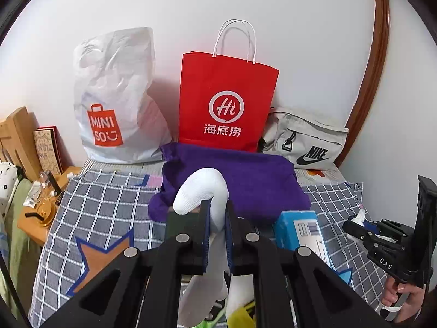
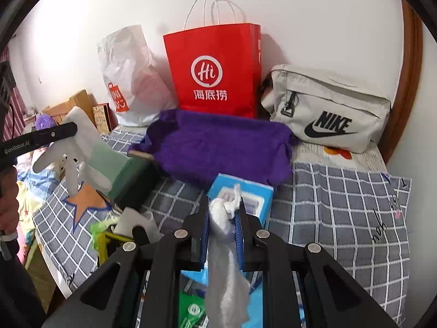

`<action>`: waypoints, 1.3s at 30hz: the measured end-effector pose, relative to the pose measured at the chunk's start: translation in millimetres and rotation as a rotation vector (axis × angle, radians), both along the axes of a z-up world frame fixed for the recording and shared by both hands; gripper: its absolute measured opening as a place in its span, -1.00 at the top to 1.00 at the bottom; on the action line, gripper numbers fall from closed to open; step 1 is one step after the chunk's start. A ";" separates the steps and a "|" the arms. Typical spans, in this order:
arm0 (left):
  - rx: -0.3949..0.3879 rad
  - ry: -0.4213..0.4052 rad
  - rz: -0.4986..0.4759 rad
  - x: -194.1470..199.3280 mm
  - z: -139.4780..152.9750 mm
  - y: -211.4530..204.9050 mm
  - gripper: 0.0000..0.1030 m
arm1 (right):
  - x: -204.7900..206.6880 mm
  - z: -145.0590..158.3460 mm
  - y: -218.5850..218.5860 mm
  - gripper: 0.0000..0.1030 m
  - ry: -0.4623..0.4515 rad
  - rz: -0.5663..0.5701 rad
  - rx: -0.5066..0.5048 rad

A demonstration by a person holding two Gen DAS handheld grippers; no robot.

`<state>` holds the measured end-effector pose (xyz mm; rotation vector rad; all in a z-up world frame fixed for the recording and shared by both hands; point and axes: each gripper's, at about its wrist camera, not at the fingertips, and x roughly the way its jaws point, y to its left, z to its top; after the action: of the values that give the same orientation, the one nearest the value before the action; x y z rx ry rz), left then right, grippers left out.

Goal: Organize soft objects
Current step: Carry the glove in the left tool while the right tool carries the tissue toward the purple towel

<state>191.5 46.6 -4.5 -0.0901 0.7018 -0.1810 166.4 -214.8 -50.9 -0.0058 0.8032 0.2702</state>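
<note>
My left gripper [image 1: 217, 213] is shut on a white sock [image 1: 200, 191], whose toe curls up over the fingertips; the sock also shows at the left of the right wrist view [image 2: 82, 153]. My right gripper [image 2: 221, 213] is shut on a white tissue [image 2: 222, 210] that hangs down between the fingers; it also shows at the right of the left wrist view [image 1: 360, 217]. A blue tissue box [image 2: 240, 191] lies just ahead of the right gripper and shows too in the left wrist view [image 1: 300, 232]. A purple cloth [image 1: 245, 180] lies behind it on the checked blanket [image 2: 341, 205].
Against the wall stand a white Miniso plastic bag [image 1: 114, 101], a red paper bag [image 1: 226, 98] and a grey Nike pouch [image 2: 327, 109]. A wooden side table [image 1: 43, 213] with small items sits left of the bed. Green and yellow items [image 2: 103, 232] lie low left.
</note>
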 end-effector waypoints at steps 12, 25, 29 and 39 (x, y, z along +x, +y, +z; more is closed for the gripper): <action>0.002 0.037 0.003 66.7 -13.6 -6.7 0.80 | 66.9 1.2 2.4 0.68 -0.001 0.016 -0.006; -0.002 0.088 -0.013 141.1 -35.5 -19.8 0.80 | 144.8 -30.5 1.1 0.68 0.055 0.027 -0.009; -0.020 0.103 -0.014 159.0 -43.6 -19.6 0.80 | 162.6 -36.5 1.4 0.68 0.066 0.033 -0.003; -0.075 0.123 -0.031 198.4 -58.5 -20.3 0.80 | 210.0 -51.2 0.4 0.68 0.088 0.047 -0.005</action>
<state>390.0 26.3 -63.0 -0.1633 0.8198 -0.2336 376.4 -214.4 -102.1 -0.0177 0.8919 0.3141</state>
